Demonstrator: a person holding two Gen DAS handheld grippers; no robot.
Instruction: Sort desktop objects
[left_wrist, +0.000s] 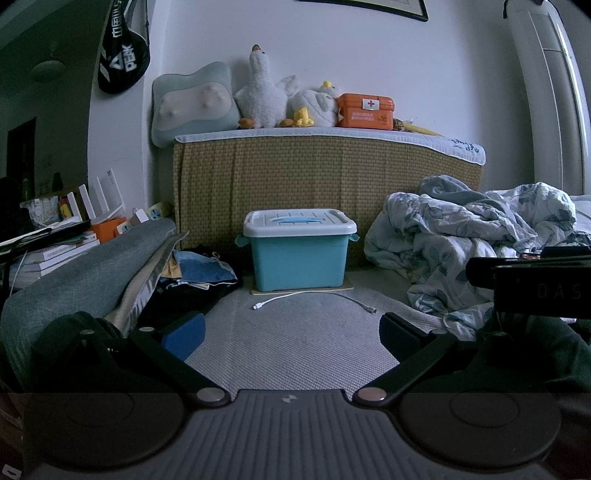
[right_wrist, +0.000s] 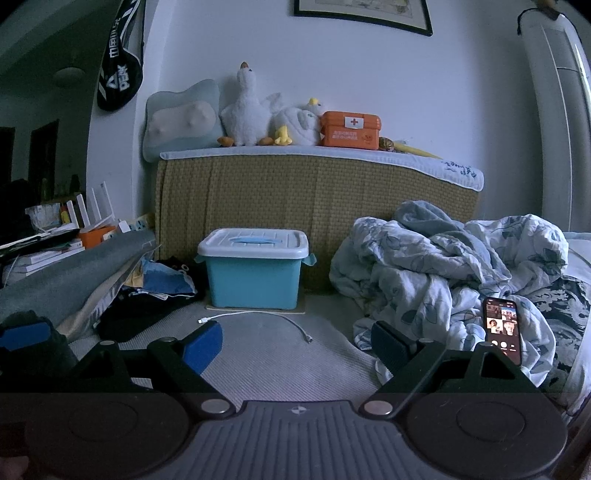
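Observation:
A light-blue storage box (left_wrist: 298, 258) (right_wrist: 254, 275) with a shut white lid stands on a thin board against the woven headboard. In front of it a white charging cable (left_wrist: 314, 295) (right_wrist: 258, 317) lies curved on the grey mat. My left gripper (left_wrist: 291, 334) is open, well short of the cable, nothing between its fingers. My right gripper (right_wrist: 295, 343) is also open and empty, its blue left pad (right_wrist: 203, 347) close to the cable's left plug. A lit phone (right_wrist: 501, 330) rests on the quilt at the right.
A rumpled floral quilt (left_wrist: 480, 243) fills the right side. Folded clothes (left_wrist: 192, 273) and a grey cushion (left_wrist: 81, 273) lie at the left, with books and a router behind. Plush ducks and an orange first-aid box (left_wrist: 365, 110) sit on the headboard.

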